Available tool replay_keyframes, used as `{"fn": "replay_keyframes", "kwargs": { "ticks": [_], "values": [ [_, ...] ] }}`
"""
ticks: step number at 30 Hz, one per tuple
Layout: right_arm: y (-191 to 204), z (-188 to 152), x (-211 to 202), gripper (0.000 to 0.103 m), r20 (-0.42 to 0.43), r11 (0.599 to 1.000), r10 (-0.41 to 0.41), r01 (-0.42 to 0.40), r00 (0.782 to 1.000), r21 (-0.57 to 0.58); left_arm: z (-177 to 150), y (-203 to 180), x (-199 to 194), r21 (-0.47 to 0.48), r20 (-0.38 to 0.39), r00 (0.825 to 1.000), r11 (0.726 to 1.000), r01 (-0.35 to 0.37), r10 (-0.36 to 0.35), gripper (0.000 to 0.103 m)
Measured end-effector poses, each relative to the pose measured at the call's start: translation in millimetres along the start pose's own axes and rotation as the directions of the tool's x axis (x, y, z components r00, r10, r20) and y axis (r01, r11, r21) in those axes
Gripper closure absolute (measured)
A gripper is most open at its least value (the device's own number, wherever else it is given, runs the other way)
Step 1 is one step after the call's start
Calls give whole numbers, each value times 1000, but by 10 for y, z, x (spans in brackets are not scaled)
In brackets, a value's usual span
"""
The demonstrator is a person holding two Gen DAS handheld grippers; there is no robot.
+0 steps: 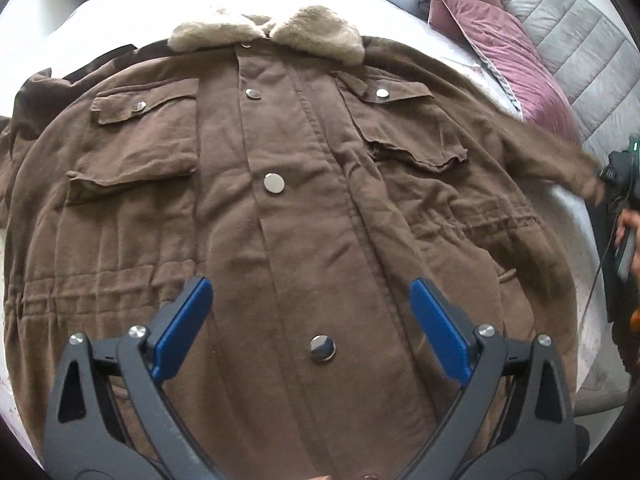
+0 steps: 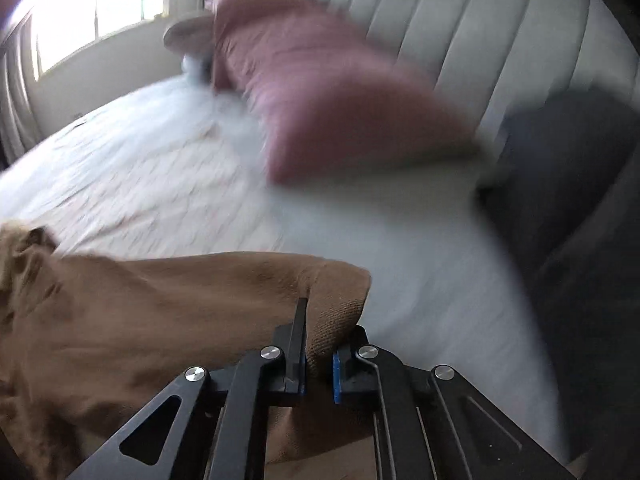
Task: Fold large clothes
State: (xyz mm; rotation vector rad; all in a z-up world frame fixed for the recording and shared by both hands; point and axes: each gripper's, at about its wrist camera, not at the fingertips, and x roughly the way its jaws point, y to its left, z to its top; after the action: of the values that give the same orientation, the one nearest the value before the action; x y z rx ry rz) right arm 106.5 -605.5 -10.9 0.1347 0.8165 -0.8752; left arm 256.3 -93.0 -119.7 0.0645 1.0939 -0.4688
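Observation:
A brown jacket (image 1: 304,208) with a beige fur collar (image 1: 268,32) lies front up and snapped shut on the bed. My left gripper (image 1: 310,292) hovers open over its lower front placket, with nothing between the blue pads (image 1: 182,332). One sleeve (image 1: 552,152) stretches out to the right, where my right gripper (image 1: 618,176) holds its end. In the right wrist view my right gripper (image 2: 324,328) is shut on the ribbed sleeve cuff (image 2: 340,288), and the sleeve (image 2: 160,300) trails off to the left. That view is blurred.
The bed has a white sheet (image 2: 160,168). Pink pillows (image 1: 508,52) lean on a grey padded headboard (image 1: 580,40) at the far right. A dark blurred shape (image 2: 560,184) lies by the headboard. A hand (image 1: 628,220) grips the right tool.

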Motion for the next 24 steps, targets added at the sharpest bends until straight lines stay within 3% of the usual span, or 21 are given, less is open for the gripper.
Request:
{"fn": "replay_keyframes", "kwargs": {
  "ticks": [2,4,7,9,11,14,17,21,24],
  "values": [
    [-133,167,159,96,17,995,-101,101,995,9,-16,-4,48,-2,-13,1000,1000,-2,2,4],
    [-182,218,449,96,-40,987,-160,161,986,7,-37,-11,81,-3,-24,1000,1000,5,-5,4],
    [-143,111,618,86,-79,993,-104,108,992,51,-75,-42,48,19,-21,1000,1000,3,-2,4],
    [-102,-5,549,57,-81,997,-50,55,995,56,-104,-63,-15,41,-20,1000,999,2,-1,4],
    [31,-104,424,36,-68,1000,6,-5,998,14,-142,-78,-98,65,-17,1000,998,-5,6,4],
    [176,-365,53,35,-81,988,130,-136,988,-77,-219,-105,-308,103,-2,1000,994,-24,24,4],
    [286,-674,-457,34,-116,954,254,-268,960,-132,-362,-110,-577,135,9,999,990,-38,37,4],
    [427,-1081,-1192,28,-146,885,410,-432,900,-177,-659,-60,-922,190,-5,998,980,-60,62,4],
    [502,-1345,-1654,23,-159,838,488,-511,858,-190,-940,35,-1165,228,5,995,969,-94,96,4]
  ]
}}
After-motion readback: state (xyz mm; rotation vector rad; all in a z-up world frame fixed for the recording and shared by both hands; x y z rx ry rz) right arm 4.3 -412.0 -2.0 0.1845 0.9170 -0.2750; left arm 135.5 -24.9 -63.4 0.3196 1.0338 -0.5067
